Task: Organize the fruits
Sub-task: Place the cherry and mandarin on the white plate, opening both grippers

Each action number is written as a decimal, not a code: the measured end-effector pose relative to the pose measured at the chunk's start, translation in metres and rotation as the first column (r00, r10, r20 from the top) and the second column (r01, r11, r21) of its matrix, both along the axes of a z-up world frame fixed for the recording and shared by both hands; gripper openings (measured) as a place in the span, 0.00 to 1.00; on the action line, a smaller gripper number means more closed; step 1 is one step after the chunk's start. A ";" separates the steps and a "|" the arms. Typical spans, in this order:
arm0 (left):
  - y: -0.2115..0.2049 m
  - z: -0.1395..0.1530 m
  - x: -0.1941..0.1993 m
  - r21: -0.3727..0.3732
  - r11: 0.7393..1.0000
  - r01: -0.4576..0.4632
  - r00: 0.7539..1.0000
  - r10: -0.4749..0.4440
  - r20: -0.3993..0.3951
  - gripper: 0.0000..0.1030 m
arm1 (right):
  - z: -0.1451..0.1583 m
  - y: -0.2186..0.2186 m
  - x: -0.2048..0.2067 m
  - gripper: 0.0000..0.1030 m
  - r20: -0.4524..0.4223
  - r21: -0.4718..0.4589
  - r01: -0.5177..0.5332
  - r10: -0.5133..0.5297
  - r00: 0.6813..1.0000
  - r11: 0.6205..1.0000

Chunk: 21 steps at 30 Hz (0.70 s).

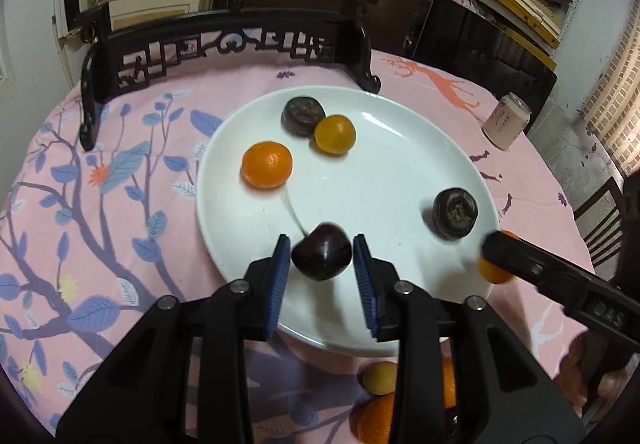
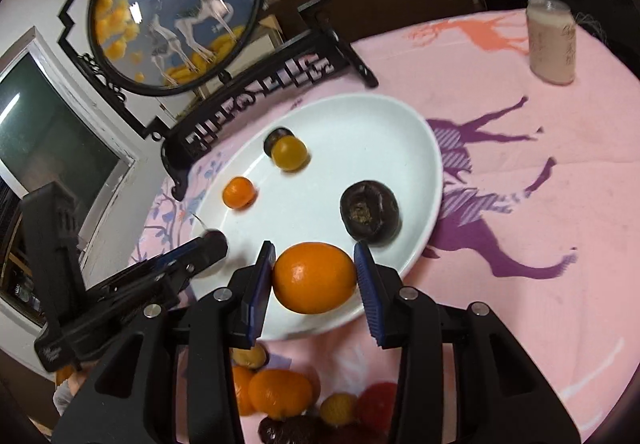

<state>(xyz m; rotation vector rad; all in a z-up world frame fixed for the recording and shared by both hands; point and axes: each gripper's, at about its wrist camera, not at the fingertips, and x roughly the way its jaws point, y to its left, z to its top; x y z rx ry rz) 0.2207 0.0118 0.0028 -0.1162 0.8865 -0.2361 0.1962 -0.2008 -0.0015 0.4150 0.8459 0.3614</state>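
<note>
Left gripper (image 1: 322,254), black-framed with blue ribbed pads: the pads were seen standing slightly apart on either side of a dark glossy cherry with a pale stem (image 1: 321,257). A narrow gap was visible at each side of the fruit, so the cherry was recorded as lying between the pads, unpressed, over the near part of a round white ceramic plate (image 1: 400,116).

Right gripper (image 2: 315,278), same make: a smooth round orange (image 2: 314,277) was found between its pads. The left pad was touching or all but touching the fruit, while a thin gap was noted at the right pad; a firm clamp could not be confirmed. The orange was placed at the near rim of the plate (image 2: 360,116).

On the plate, further out, were listed: a small orange mandarin (image 1: 267,165) near the left rim; a dark wrinkled round fruit (image 1: 303,115) touching a small yellow-orange round fruit (image 1: 335,134) at the far side; and a second dark wrinkled fruit with a hollow top (image 1: 455,213) towards the right rim.

Beside the plate, at the near edge, a loose heap of oranges, yellow fruits, a red fruit and dark fruits (image 2: 280,392) was recorded on a pink printed tablecloth (image 1: 120,204).

Beyond the plate were entered a dark carved wooden stand holding a round painted screen of white deer (image 2: 176,4), and a pale drinks can (image 1: 506,120) standing upright near the far right edge of the cloth.
</note>
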 end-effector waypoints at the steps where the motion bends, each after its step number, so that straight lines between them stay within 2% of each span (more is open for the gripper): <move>1: 0.001 -0.001 -0.001 0.005 1.000 0.004 1.000 -0.004 0.002 0.43 | -0.001 -0.001 -0.001 0.51 0.000 0.007 0.000 0.000 1.000 1.000; 2: 0.001 0.000 -0.002 0.010 1.000 0.004 1.000 -0.004 0.008 0.45 | -0.001 -0.004 -0.002 0.58 0.003 0.011 0.005 -0.005 1.000 1.000; 3: 0.002 0.001 -0.003 0.014 1.000 0.002 1.000 -0.002 0.014 0.48 | 0.000 -0.007 -0.005 0.59 0.010 0.015 0.015 -0.015 1.000 1.000; 6: 0.002 0.006 -0.010 0.009 1.000 0.015 0.999 -0.015 0.033 0.50 | 0.006 -0.013 -0.013 0.58 0.041 0.025 0.023 -0.024 0.999 0.999; 10: -0.002 0.009 -0.032 0.050 0.998 0.043 0.997 -0.046 0.067 0.60 | 0.007 -0.022 -0.032 0.58 0.040 0.044 0.014 -0.016 0.999 0.999; 15: -0.006 -0.001 -0.060 0.056 0.992 0.112 0.993 -0.114 0.035 0.60 | 0.003 -0.039 -0.066 0.58 0.038 0.061 0.021 -0.024 0.999 0.998; 19: -0.014 -0.004 -0.083 0.082 0.981 0.175 0.983 -0.179 0.046 0.68 | -0.005 -0.047 -0.083 0.58 0.017 0.073 0.028 -0.030 0.999 0.997; 21: -0.017 -0.005 -0.091 0.094 0.975 0.200 0.978 -0.205 0.049 0.68 | -0.008 -0.052 -0.088 0.58 0.008 0.083 0.034 -0.035 0.999 0.996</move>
